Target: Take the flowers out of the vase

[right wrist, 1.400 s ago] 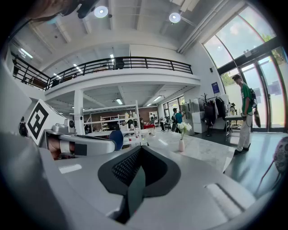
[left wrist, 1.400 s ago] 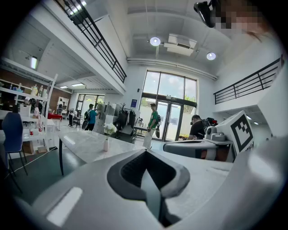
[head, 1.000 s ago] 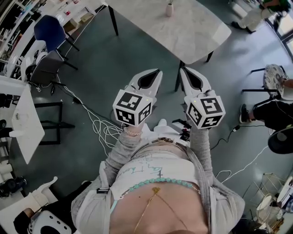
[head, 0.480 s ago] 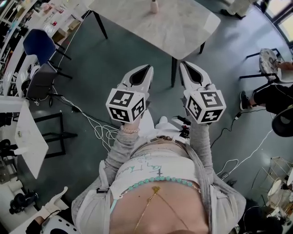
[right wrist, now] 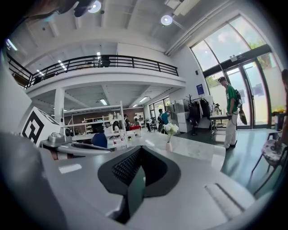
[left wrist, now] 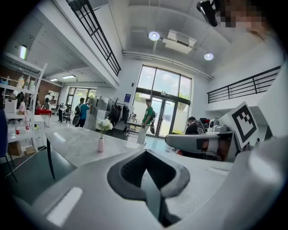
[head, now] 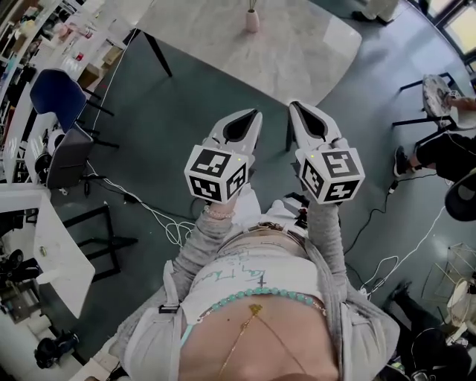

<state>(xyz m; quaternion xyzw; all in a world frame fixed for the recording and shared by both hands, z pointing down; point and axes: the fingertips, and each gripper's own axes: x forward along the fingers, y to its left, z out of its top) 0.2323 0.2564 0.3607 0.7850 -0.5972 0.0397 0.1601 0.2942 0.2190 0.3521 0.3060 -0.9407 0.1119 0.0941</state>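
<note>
Two units, left gripper (head: 248,117) and right gripper (head: 298,108), jaws together on nothing; vase (head: 253,21) of upright flowers (left wrist: 104,124) on tabletop (head: 305,45), well ahead of both jaws, seemingly nearer left.

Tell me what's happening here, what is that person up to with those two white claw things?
A person holds a white two-jaw tool in each hand: the left gripper and the right gripper, both shut and empty. They point toward a pale marble-topped table, where a small pink vase holds white flowers. Neither gripper has reached the vase, so no flower has been taken out yet.
</note>
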